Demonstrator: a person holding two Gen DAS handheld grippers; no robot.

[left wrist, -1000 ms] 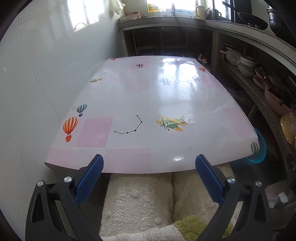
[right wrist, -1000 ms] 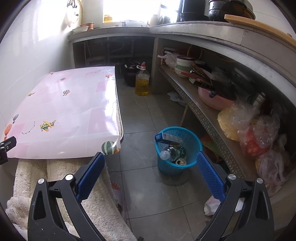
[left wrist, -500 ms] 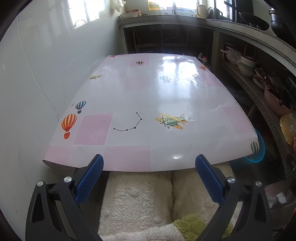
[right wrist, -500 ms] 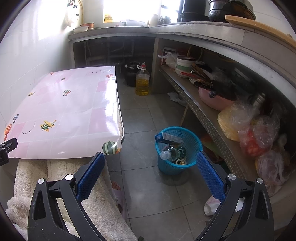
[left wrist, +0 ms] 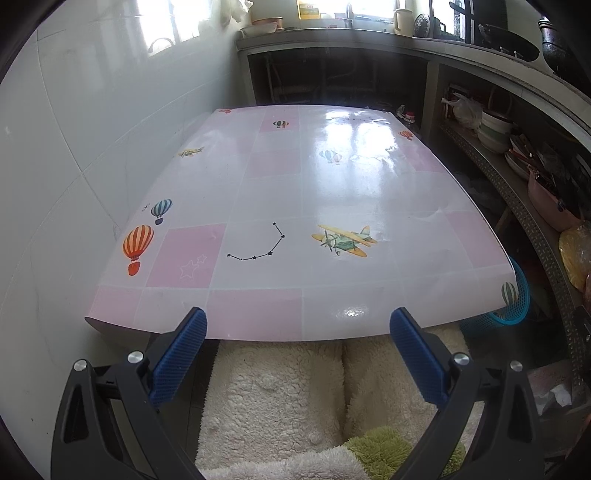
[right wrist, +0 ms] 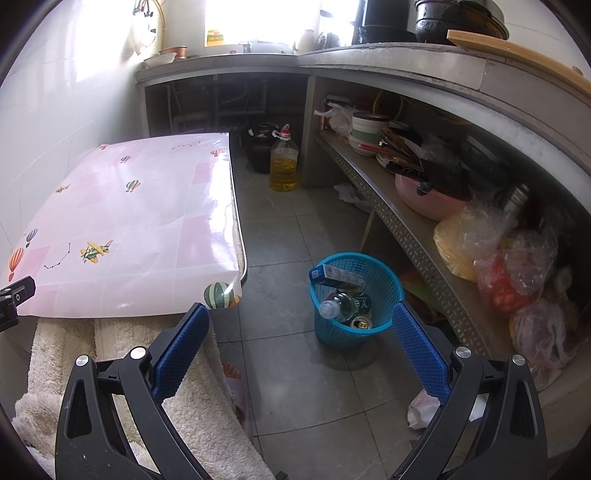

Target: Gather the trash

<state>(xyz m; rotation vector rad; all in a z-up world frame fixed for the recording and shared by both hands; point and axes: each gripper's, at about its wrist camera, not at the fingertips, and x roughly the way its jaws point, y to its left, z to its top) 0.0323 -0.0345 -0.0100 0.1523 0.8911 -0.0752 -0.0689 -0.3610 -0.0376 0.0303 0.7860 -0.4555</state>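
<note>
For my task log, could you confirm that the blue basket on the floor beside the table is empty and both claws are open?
Not quite: the blue basket is not empty. The right wrist view shows a clear plastic bottle, a blue carton and cans inside it. The rest holds: it stands on the floor beside the table, and the left claw and right claw are both open.

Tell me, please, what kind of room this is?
Most likely a home kitchen. A counter holds dark cooking pots, the shelf below holds stacked bowls, and a cooking oil bottle stands on the tiled floor near a table with a patterned cloth.
</note>
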